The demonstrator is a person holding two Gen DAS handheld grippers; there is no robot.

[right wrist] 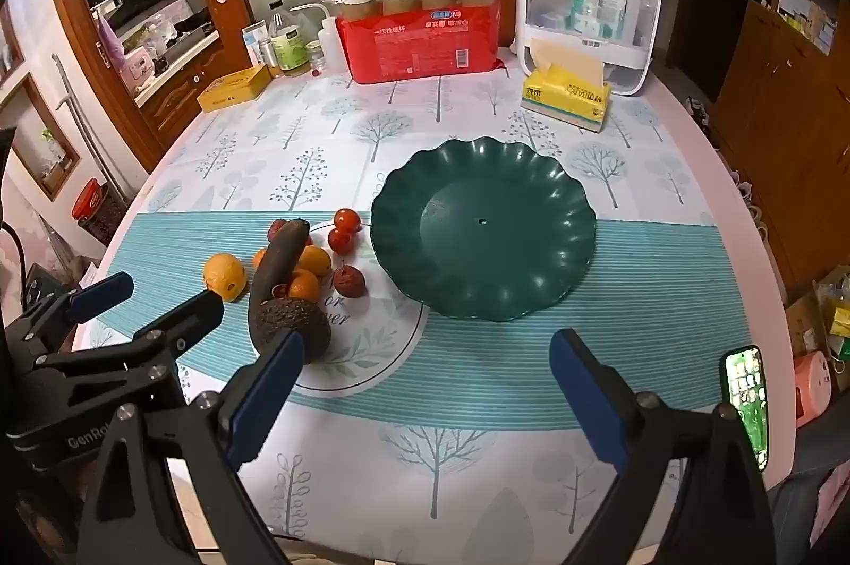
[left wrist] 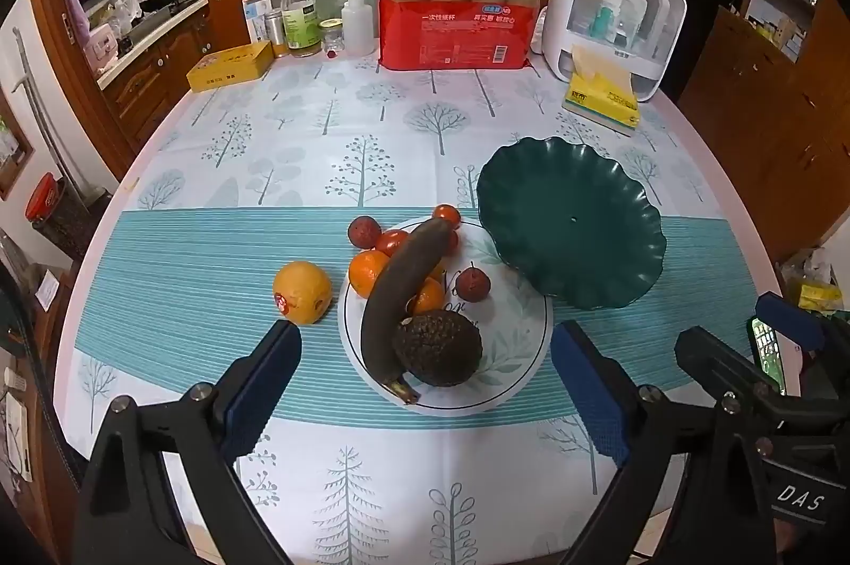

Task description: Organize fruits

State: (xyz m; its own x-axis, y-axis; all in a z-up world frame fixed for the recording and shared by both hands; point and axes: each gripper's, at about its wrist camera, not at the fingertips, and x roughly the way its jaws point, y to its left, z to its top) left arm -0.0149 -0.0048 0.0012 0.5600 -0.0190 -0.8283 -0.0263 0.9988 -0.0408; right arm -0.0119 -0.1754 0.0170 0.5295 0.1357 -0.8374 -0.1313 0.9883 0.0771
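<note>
Scene: round bench w/ tree-print cloth, fruit piled on a white round plate with leaf print, empty dark-green scalloped plastic dish just beside it on the right.
Left gripper: hovering low over the near edge of the white plate, tilted down; fingers spread about as wide as they go, nothing in them.
Right gripper: same story, blue-padded fingers wide apart and empty, hanging over bare cloth in front of the green dish.
Fruit: long dark overripe banana lies across the pile; dark bumpy avocado touching its near end; small orange mandarins tucked under and beside the banana; red cherry tomatoes at the far side; a dark-red small round fruit w/ stem alone on the plate's right.
Stray: big orange with a red sticker sits off the plate, on the cloth to its left.
Step, my read: nothing moved yet, first pick coming up.
Best opener, probably: avocado, nearest and on top; straddle its short width, close gently, it looks soft.
Watch: the banana leans on the mandarins, so lifting it early may set them rolling.
Drop zone: green dish centre, not the sloped rim.
</note>
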